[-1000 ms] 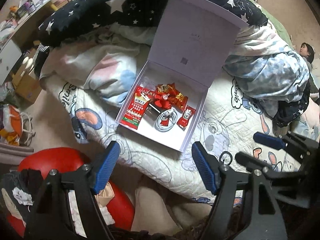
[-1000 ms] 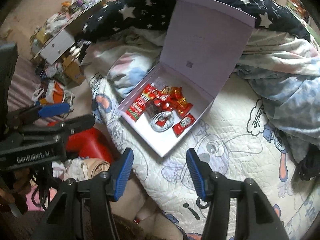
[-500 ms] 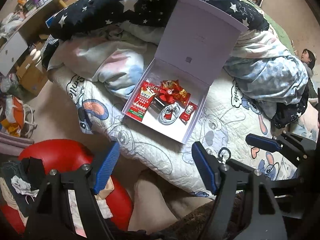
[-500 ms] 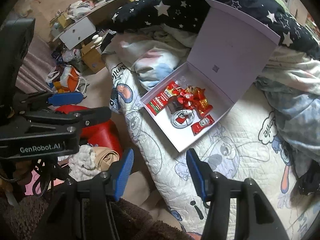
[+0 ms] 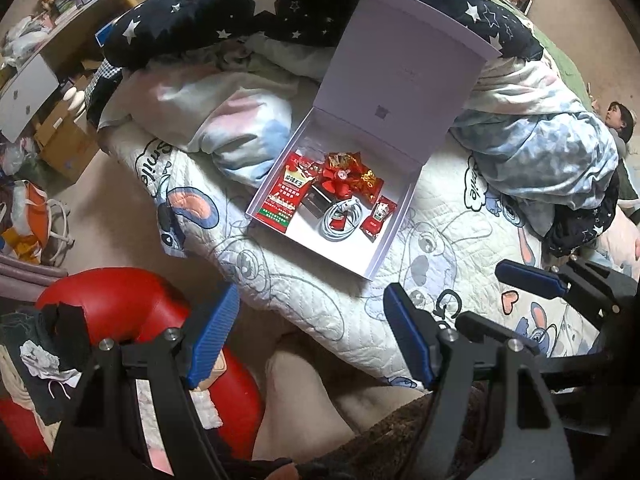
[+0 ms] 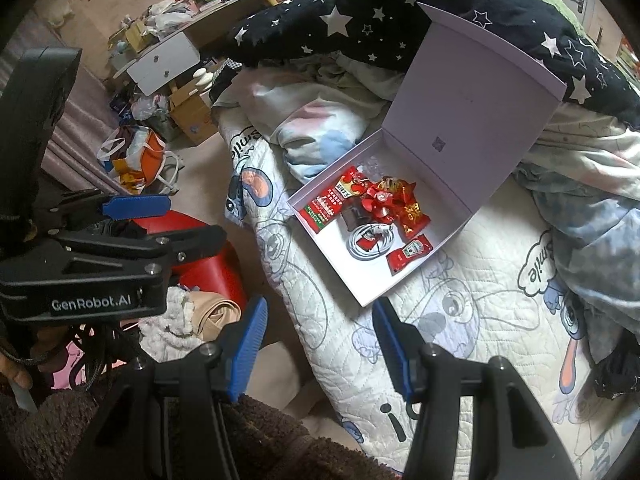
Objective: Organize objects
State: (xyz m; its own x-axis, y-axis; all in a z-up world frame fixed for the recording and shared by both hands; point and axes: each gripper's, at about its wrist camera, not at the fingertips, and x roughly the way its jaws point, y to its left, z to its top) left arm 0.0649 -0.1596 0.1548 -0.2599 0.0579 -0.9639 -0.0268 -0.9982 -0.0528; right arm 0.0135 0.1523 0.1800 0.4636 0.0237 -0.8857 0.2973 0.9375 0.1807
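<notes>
Hovering above the near edge of the bed [image 5: 432,264], both grippers hang clear of everything: the left gripper [image 5: 310,334] stands wide with nothing between its blue pads, and the right gripper [image 6: 320,350] is parted somewhat less, likewise empty. The task's things sit in the open white gift box [image 6: 404,280] on the cartoon-print quilt, its lid [image 6: 476,108] propped upright against the heaped star-patterned duvet [image 6: 360,16] at twelve o'clock. From where I stand, the box's contents are bunched toward the hinge: a long red snack packet [image 5: 286,196] at nine o'clock of the cluster, a crumpled red-and-gold wrapper bundle [image 5: 348,176] at twelve, a coiled white cable [image 5: 340,220] at six, and a small red ketchup sachet [image 6: 410,254] at about four o'clock of the coil. The near half of the box floor is bare. This reads to me as a pause between placements, or possibly the end of the packing, with no loose item in plain sight on the quilt. If more is to go in, the next move calls for finding it outside these views; otherwise one gripper must reach to the lid's top edge and fold it down.
</notes>
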